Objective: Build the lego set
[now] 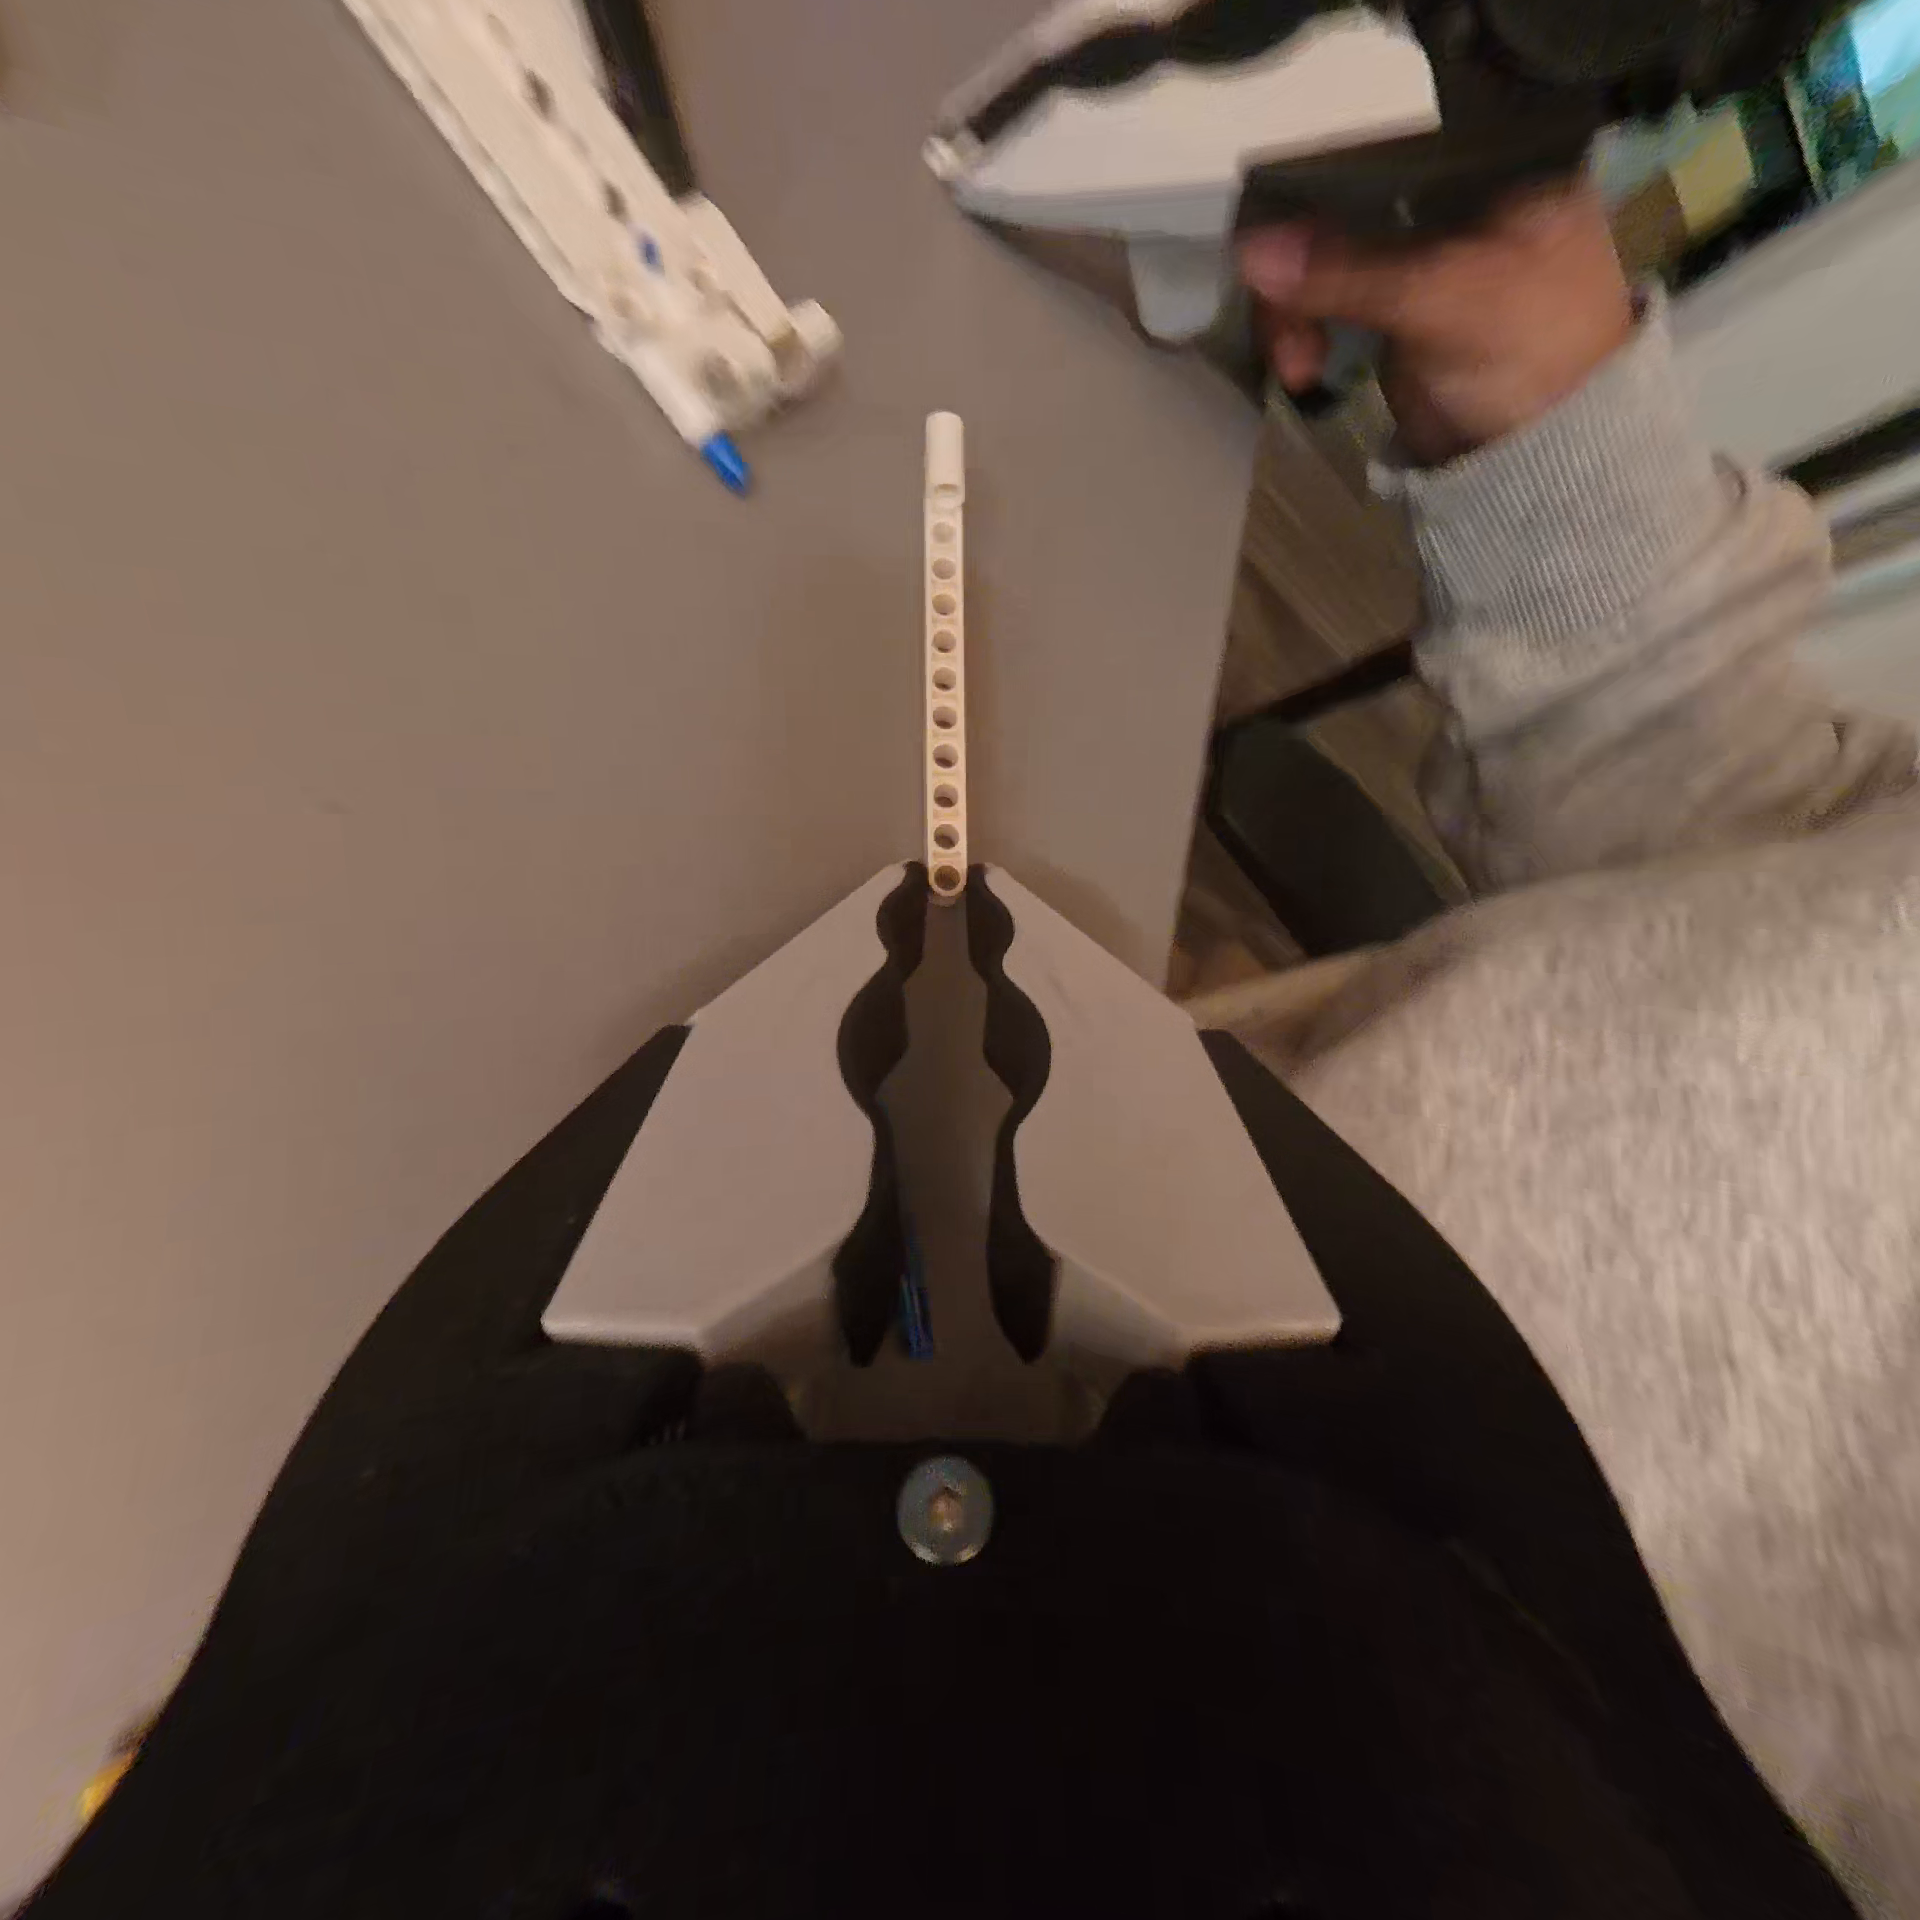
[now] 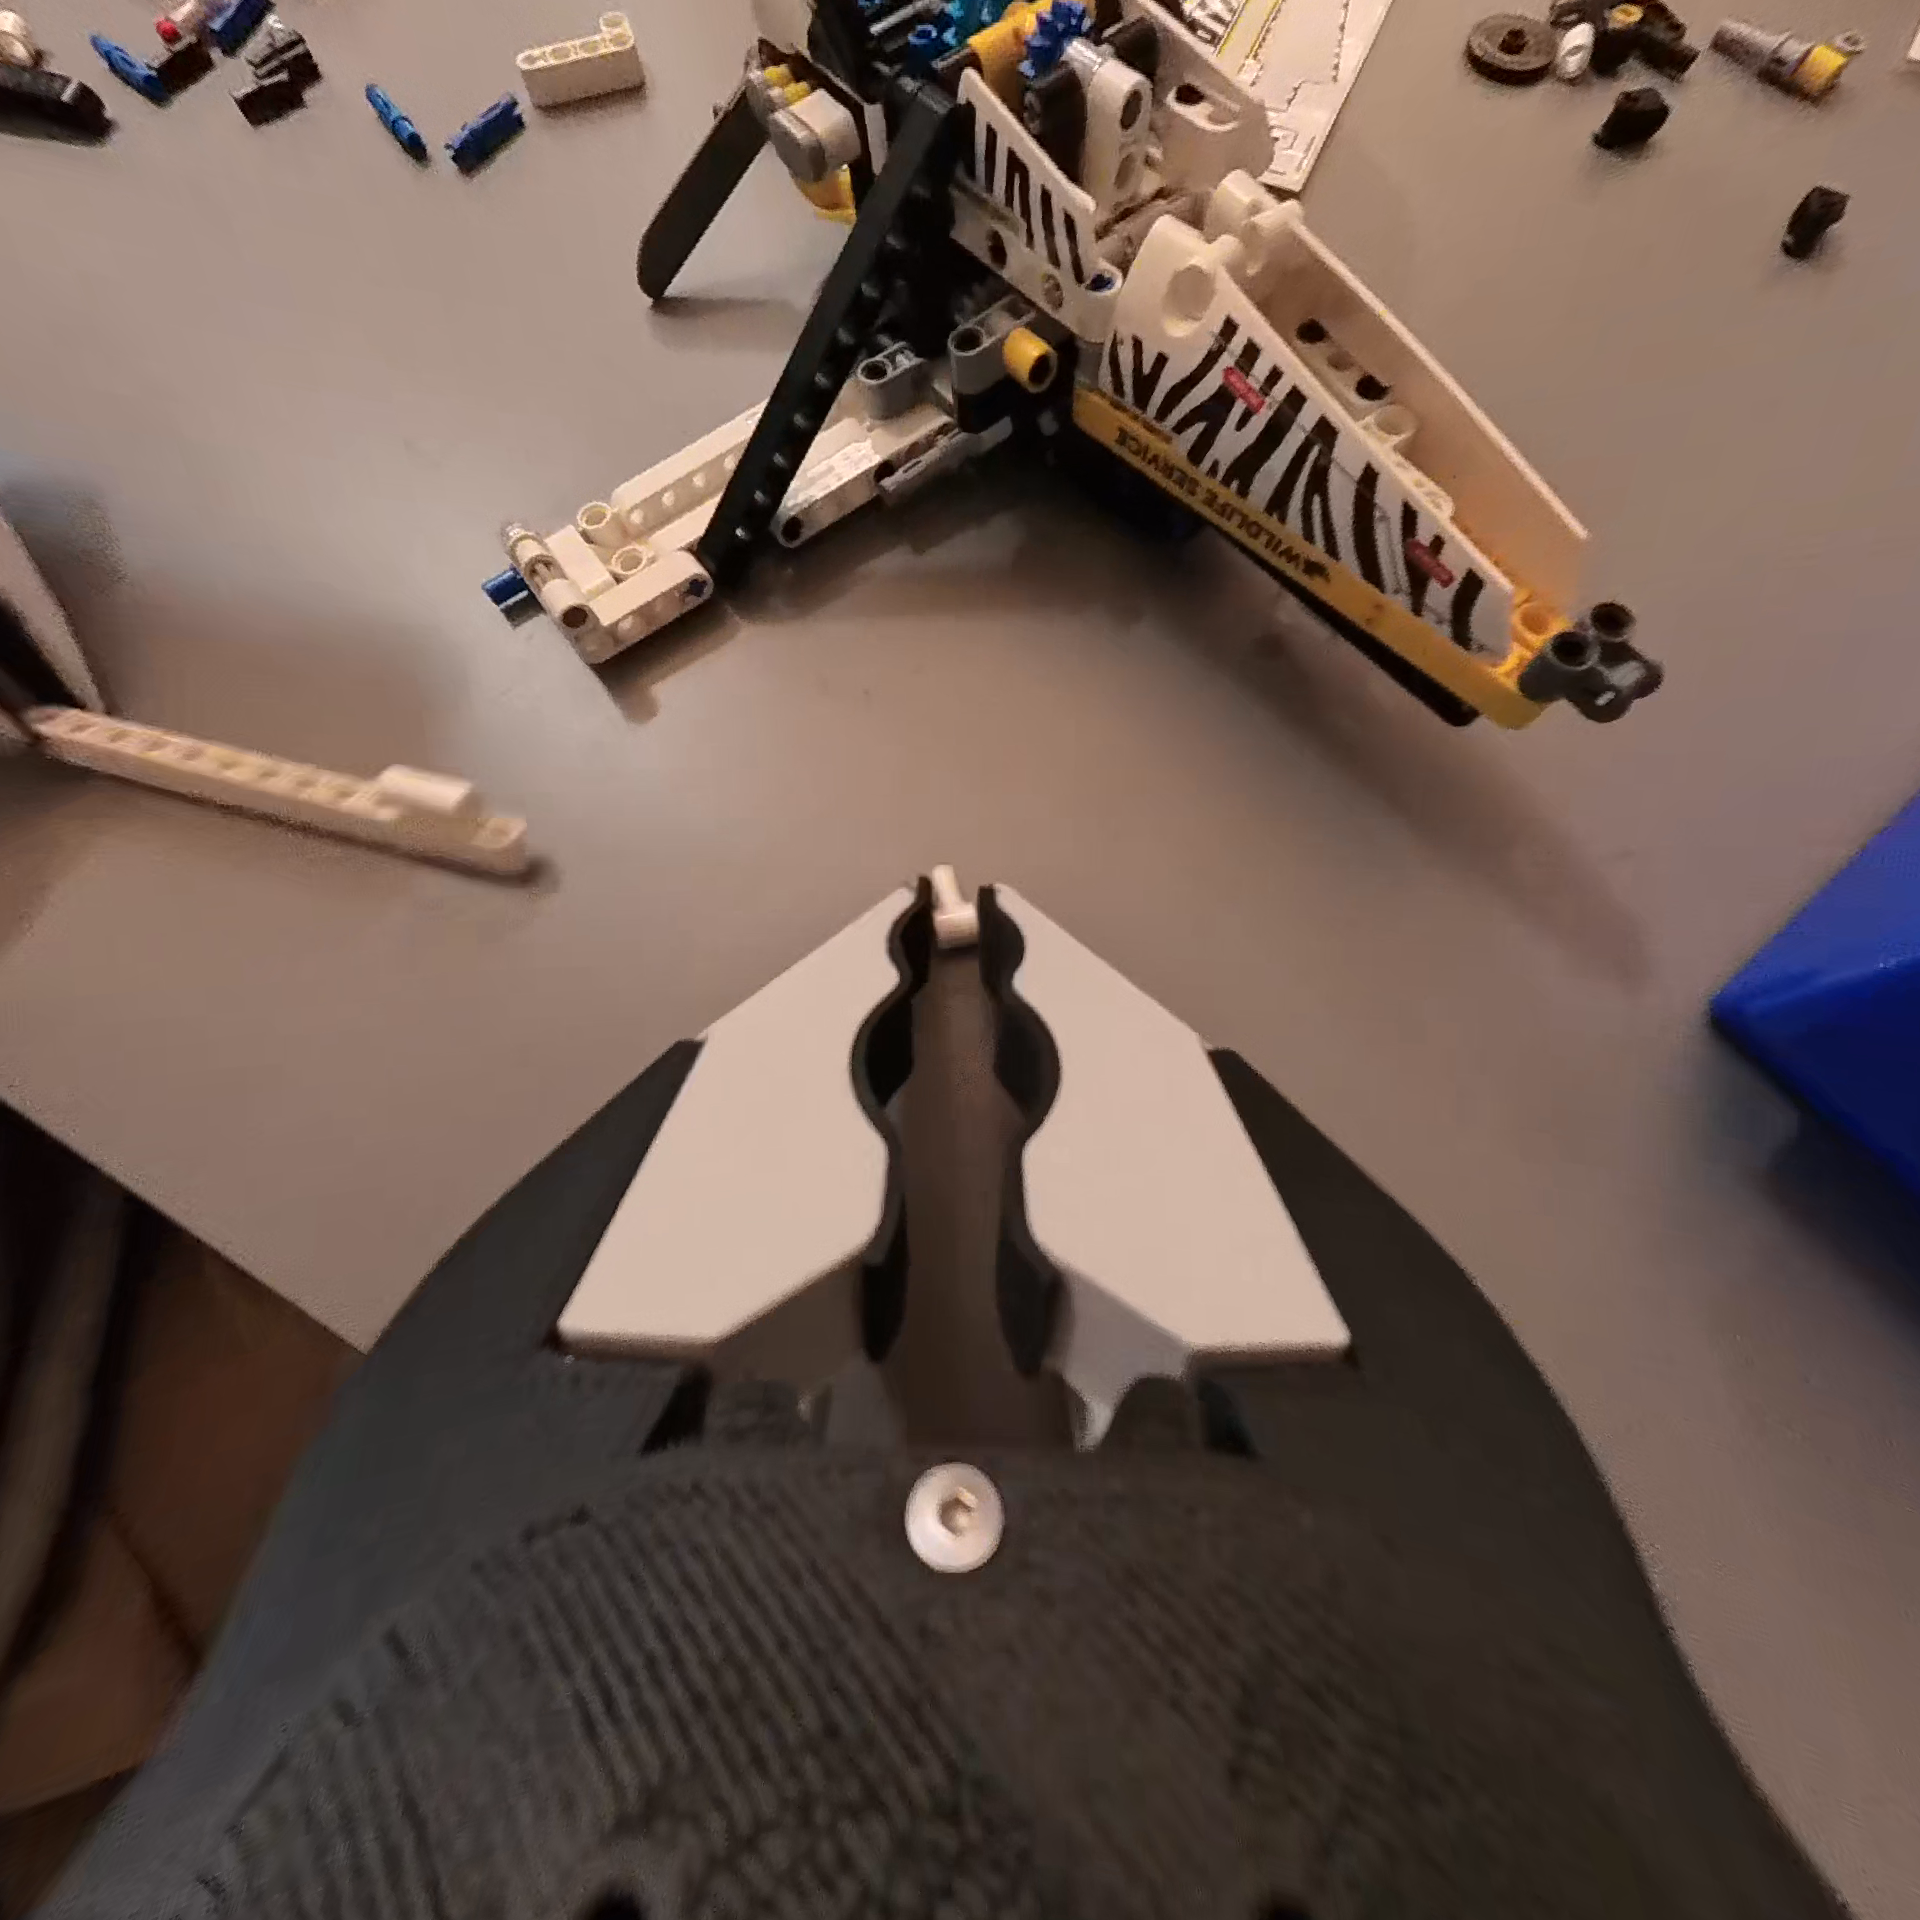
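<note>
My left gripper (image 1: 945,881) is shut on one end of a long white beam with holes (image 1: 943,644), holding it out over the grey table; the beam also shows at the left of the right wrist view (image 2: 281,790). My right gripper (image 2: 951,909) is shut on a small white pin (image 2: 951,914) above the table. The partly built model (image 2: 1195,343), white with zebra-striped panels, a yellow side and a black beam, lies ahead of the right gripper. Its white tail end with a blue pin shows in the left wrist view (image 1: 665,301). The right gripper appears blurred at the top right of the left wrist view (image 1: 1143,156).
Loose parts lie at the far left (image 2: 260,73) and far right (image 2: 1652,52) of the grey table (image 2: 935,748). A white angled beam (image 2: 580,71) lies near blue pins (image 2: 483,130). A blue box (image 2: 1839,997) stands at the right. The table edge (image 1: 1216,623) runs beside a person's sleeve (image 1: 1558,623). Some 20 cm of space lies between my two pairs of fingers.
</note>
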A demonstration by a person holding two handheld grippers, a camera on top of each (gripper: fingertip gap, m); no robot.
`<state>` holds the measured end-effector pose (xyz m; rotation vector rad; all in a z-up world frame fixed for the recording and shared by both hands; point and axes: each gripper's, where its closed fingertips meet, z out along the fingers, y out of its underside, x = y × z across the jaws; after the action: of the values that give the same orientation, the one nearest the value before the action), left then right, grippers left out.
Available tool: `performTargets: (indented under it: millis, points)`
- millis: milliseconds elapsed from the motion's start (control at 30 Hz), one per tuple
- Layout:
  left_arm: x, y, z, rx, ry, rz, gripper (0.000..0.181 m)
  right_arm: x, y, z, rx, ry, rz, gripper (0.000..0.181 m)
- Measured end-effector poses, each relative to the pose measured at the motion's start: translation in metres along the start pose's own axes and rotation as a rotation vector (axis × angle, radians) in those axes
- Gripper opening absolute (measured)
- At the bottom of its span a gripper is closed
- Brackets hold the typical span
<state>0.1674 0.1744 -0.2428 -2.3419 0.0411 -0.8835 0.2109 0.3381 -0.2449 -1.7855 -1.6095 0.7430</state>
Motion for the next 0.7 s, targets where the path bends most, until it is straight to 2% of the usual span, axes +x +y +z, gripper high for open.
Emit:
performTargets:
  millis: [100, 367, 500, 600, 700]
  points:
    - [-0.007, -0.013, 0.006, 0.019, -0.027, 0.000, 0.008, 0.001, 0.000, 0.000, 0.004, 0.018, 0.001, 0.007]
    - [0.004, -0.011, 0.015, -0.052, 0.050, 0.016, 0.008, -0.015, -0.008, 0.000, 0.051, 0.015, 0.034, 0.007]
    - [0.005, -0.010, 0.013, -0.052, 0.066, 0.013, 0.011, -0.013, -0.016, -0.011, 0.102, 0.023, 0.068, 0.007]
    - [0.008, -0.012, 0.009, -0.035, 0.081, 0.017, 0.021, -0.012, -0.032, -0.028, 0.176, 0.003, 0.120, 0.007]
    - [0.011, -0.028, -0.005, 0.058, 0.106, 0.062, 0.024, -0.024, -0.066, -0.050, 0.308, -0.046, 0.144, 0.006]
